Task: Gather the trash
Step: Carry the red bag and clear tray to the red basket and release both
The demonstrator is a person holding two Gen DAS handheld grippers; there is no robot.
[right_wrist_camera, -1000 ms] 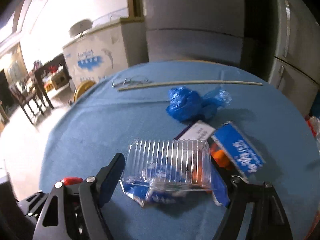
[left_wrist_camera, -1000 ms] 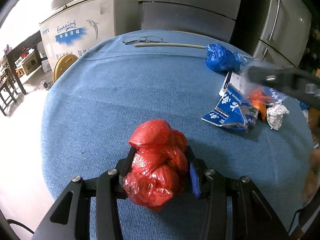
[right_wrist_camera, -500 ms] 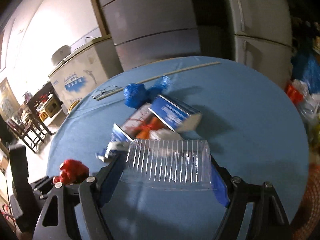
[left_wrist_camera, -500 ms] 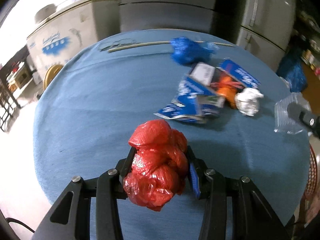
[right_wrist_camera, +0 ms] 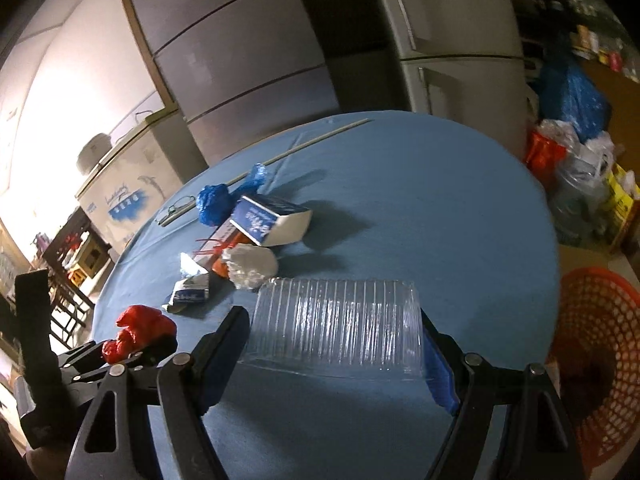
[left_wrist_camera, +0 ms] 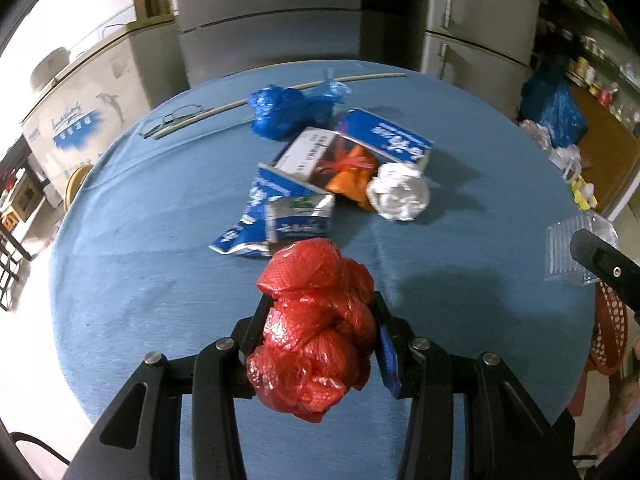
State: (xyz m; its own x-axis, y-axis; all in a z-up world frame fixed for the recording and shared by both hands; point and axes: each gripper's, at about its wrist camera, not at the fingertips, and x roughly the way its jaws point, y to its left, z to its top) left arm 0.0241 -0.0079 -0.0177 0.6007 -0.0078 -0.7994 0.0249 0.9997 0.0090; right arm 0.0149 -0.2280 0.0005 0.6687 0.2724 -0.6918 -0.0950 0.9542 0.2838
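Note:
My left gripper (left_wrist_camera: 320,320) is shut on a crumpled red plastic bag (left_wrist_camera: 316,324), held above the round table with its blue cloth (left_wrist_camera: 160,280). In the right wrist view that same red bag (right_wrist_camera: 138,330) shows at the lower left. My right gripper (right_wrist_camera: 336,338) is shut on a clear ribbed plastic container (right_wrist_camera: 336,330), also visible at the left wrist view's right edge as a clear container (left_wrist_camera: 568,252). On the cloth lie a blue plastic bag (left_wrist_camera: 288,110), blue cartons (left_wrist_camera: 384,140), an orange bag (left_wrist_camera: 352,178) and a white crumpled ball (left_wrist_camera: 398,196).
An orange mesh basket (right_wrist_camera: 596,344) stands on the floor right of the table. Glasses (left_wrist_camera: 172,120) and a long stick (left_wrist_camera: 280,92) lie at the table's far edge. Refrigerators (right_wrist_camera: 248,52), a chest freezer (left_wrist_camera: 80,120) and floor bags (right_wrist_camera: 572,148) surround the table.
Both views swung right across the table; the trash pile slid left and nearer. The orange basket came into the right wrist view. Both grips held unchanged.

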